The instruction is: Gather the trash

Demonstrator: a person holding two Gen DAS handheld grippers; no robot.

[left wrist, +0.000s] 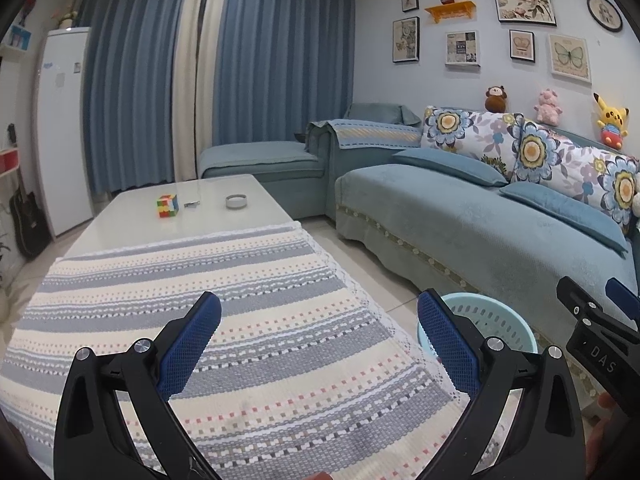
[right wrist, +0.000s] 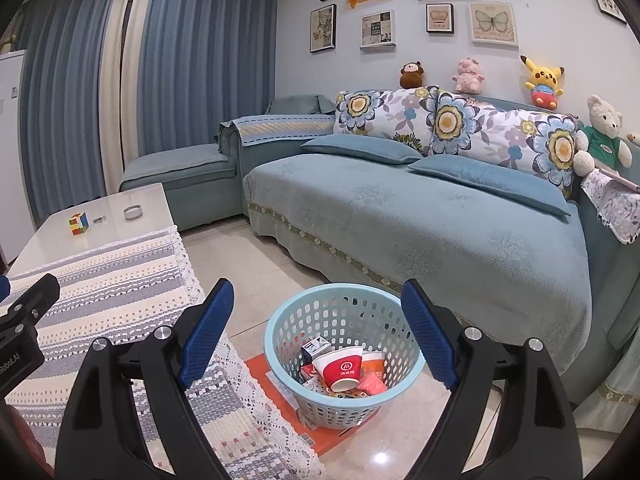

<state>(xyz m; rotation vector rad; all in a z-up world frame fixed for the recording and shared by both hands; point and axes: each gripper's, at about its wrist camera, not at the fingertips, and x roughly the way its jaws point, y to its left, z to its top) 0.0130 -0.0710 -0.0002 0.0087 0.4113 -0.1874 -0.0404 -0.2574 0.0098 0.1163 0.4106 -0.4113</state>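
Observation:
A light blue perforated basket [right wrist: 288, 384] stands on the floor beside the table, on an orange sheet [right wrist: 320, 436]. Inside it lie a red and white paper cup [right wrist: 340, 370], a small black and white box [right wrist: 316, 348] and other wrappers. My right gripper [right wrist: 318, 332] hovers above the basket, open and with nothing between its blue pads. My left gripper [left wrist: 320, 344] is open over the striped tablecloth [left wrist: 200, 300], holding nothing. The basket's rim [left wrist: 488, 308] shows behind the left gripper's right finger. The right gripper's body [left wrist: 600, 336] appears at the right edge of the left wrist view.
A white coffee table [left wrist: 132, 216] carries a colour cube [left wrist: 167, 205], a small metal item [left wrist: 192, 203] and a round white ashtray [left wrist: 236, 201]. A blue sofa [right wrist: 440, 232] with floral cushions runs along the right. Tiled floor [right wrist: 240, 248] lies between table and sofa.

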